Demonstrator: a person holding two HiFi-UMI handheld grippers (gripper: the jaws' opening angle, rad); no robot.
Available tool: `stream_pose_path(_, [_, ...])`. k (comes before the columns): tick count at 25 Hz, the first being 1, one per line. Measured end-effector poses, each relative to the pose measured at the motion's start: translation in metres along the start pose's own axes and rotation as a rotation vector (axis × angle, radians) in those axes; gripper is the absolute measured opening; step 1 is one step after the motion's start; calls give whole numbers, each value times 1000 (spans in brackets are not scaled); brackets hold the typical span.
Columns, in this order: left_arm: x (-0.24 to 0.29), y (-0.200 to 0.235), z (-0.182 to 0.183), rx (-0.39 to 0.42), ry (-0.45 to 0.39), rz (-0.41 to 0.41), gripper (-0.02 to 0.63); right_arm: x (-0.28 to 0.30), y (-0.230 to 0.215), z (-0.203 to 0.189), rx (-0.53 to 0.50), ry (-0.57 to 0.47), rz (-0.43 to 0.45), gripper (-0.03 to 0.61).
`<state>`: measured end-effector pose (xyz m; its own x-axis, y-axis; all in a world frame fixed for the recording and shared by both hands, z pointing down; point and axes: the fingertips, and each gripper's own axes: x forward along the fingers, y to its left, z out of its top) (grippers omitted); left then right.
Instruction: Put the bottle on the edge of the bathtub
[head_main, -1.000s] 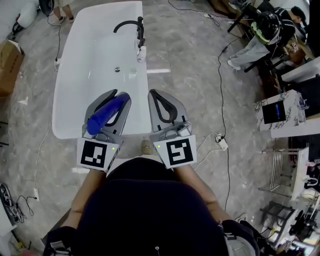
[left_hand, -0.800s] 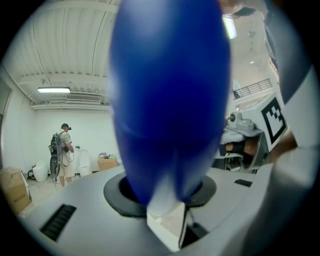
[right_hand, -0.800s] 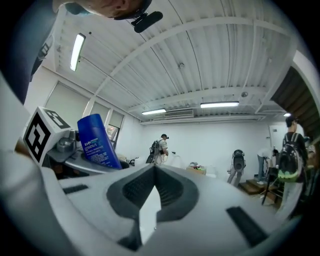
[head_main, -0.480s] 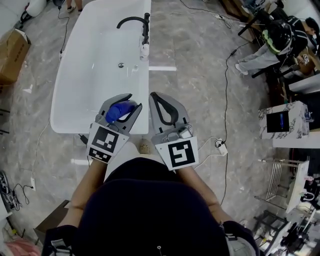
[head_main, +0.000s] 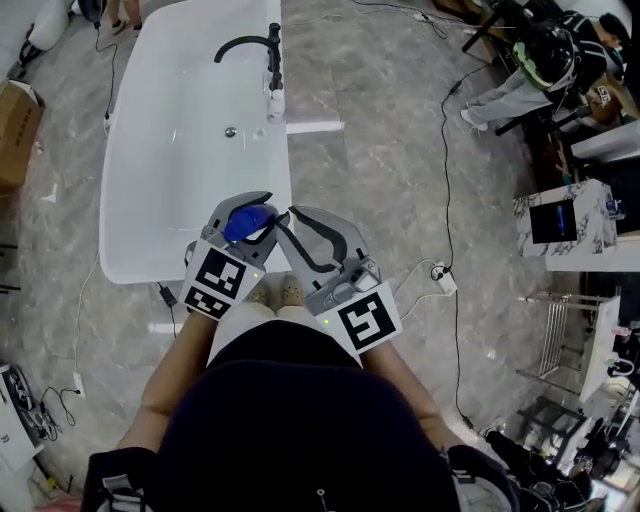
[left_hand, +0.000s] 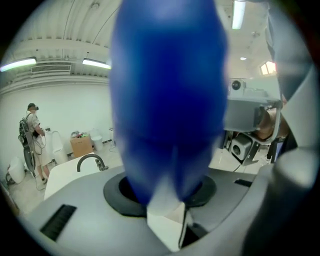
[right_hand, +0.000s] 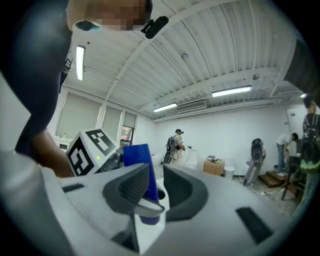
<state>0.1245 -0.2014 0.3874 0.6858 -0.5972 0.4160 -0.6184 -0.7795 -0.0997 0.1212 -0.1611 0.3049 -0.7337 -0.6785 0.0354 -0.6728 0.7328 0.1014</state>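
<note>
Tub rim (head_main: 135, 272) under my left tool (head_main: 258, 212), clamped on bottle (head_main: 247, 222) for set-down; right tool (head_main: 288, 226) has just been opening, narrow gap, empty.

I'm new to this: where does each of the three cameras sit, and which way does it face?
Head view: on the person's head, looking steeply down at the bathtub, both forearms, the left gripper holding the blue bottle, and the right gripper.
Left gripper view: on the left gripper, looking along its jaws, shut on the bottle; faucet beyond.
Right gripper view: on the right gripper, facing across the room past its empty jaws, which have just been opening.
Shared: the bottle shows in all three.
</note>
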Motion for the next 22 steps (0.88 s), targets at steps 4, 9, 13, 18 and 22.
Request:
stream_pose_path(4, [6, 0, 0, 31, -5, -56, 152, 11, 10, -9, -27, 40, 59, 142])
stream_pose_path(9, [4, -5, -1, 77, -14, -138, 152, 21, 20, -16, -80, 110, 170, 227])
stream_pose_path(13, [1, -17, -4, 154, -5, -203, 152, 23, 29, -26, -95, 152, 259, 225])
stream_pose_path(18, [-2, -34, -9, 223, 3, -283, 153, 22, 38, -29, -114, 136, 326, 211])
stream_pose_path(22, [-6, -34, -13, 234, -9, -297, 158, 21, 39, -31, -137, 141, 324, 192])
